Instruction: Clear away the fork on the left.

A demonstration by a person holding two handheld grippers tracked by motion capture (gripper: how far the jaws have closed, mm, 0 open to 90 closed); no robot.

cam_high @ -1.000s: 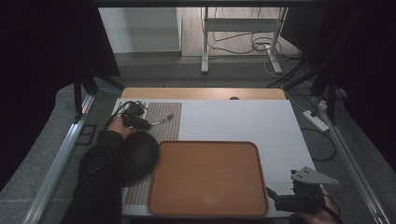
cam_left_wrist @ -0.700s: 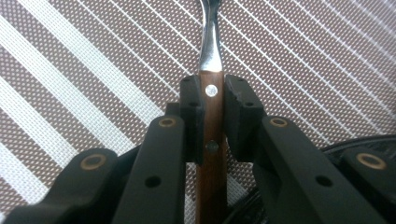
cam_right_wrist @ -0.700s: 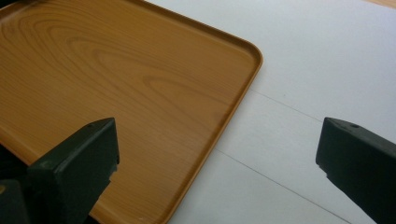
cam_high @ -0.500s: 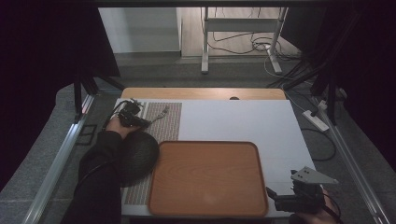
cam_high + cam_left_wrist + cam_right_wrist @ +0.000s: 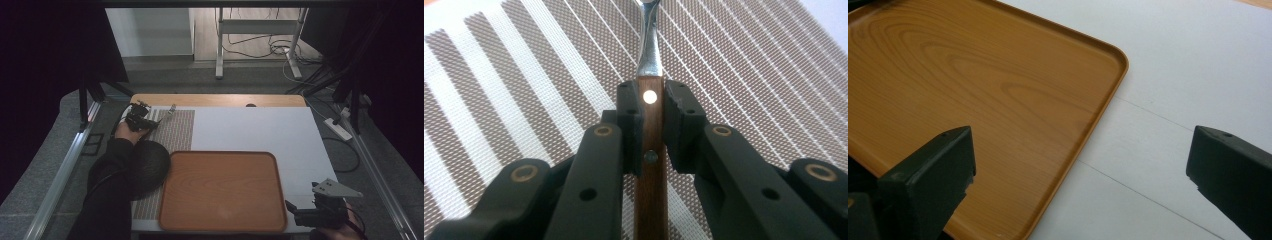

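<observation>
Your left tongs (image 5: 651, 125) are closed on the wooden handle of a piece of cutlery (image 5: 650, 150); their jaws have just been closing, with the handle between the pads. The long axis of the cutlery runs straight along the tongs, and its metal neck points away from you, over the striped placemat (image 5: 524, 75). You cannot tell which kind of head it has. In the high view, the cutlery (image 5: 170, 109) lies at the far left of the bench (image 5: 260, 125). Your right tongs (image 5: 1080, 165) are wide open and hold nothing, near the corner of the wooden tray (image 5: 973, 90).
</observation>
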